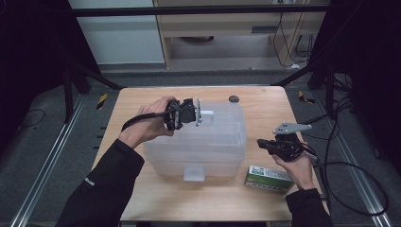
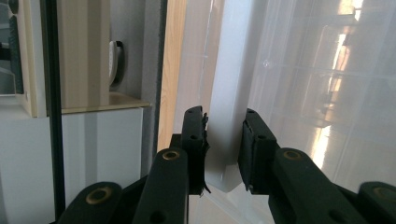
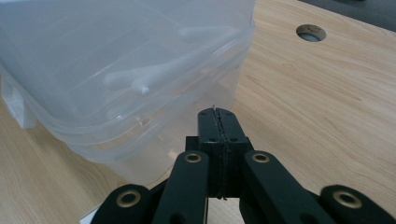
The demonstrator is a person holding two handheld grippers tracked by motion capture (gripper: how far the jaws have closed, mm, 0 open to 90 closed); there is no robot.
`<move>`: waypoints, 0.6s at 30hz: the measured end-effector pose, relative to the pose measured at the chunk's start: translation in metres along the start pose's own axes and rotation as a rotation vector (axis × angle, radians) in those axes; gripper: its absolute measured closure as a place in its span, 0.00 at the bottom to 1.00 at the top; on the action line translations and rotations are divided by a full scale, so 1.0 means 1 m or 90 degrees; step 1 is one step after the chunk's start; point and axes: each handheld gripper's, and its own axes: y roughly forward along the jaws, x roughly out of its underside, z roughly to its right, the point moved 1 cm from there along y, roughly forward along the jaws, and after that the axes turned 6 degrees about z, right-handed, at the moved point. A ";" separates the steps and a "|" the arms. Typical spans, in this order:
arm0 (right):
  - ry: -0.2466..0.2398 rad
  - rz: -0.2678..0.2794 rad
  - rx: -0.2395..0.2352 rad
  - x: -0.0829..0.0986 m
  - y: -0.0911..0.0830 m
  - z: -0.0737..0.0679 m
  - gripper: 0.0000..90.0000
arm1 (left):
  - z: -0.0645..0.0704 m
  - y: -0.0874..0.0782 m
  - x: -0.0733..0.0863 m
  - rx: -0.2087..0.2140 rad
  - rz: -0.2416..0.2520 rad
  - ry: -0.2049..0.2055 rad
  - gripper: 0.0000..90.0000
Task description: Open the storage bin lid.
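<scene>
Jaws of the left gripper (image 2: pixel 223 149) stand narrow astride the far latch (image 2: pixel 229 93) of the clear storage box (image 1: pixel 198 137) at the table's (image 1: pixel 265 101) centre. Close squarely, then lever the latch steadily. Right gripper (image 3: pixel 219 126), jaws pressed together empty, waits near the right edge beside a green carton (image 1: pixel 268 178).

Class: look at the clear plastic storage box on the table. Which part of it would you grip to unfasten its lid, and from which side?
Probably a white latch on the clear plastic box: a flat tab standing proud of the rim. Come from outside the box, jaws either side of the tab, as the left gripper does at the far one. The front latch suits too.
</scene>
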 end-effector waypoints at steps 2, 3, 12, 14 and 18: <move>-0.001 0.002 -0.001 -0.001 0.000 0.000 1.00 | 0.000 0.000 0.000 -0.002 0.002 -0.003 0.81; 0.000 0.004 -0.002 -0.001 -0.001 -0.001 1.00 | -0.001 0.001 0.001 -0.001 0.007 -0.008 0.81; -0.003 0.003 -0.008 -0.001 0.002 -0.004 1.00 | -0.004 0.001 0.001 -0.011 0.012 -0.018 0.81; -0.002 0.003 -0.010 -0.001 0.002 -0.004 1.00 | -0.005 0.002 0.002 -0.011 0.015 -0.025 0.81; 0.000 0.003 -0.012 -0.001 0.002 -0.005 1.00 | -0.006 0.002 0.003 -0.013 0.020 -0.030 0.80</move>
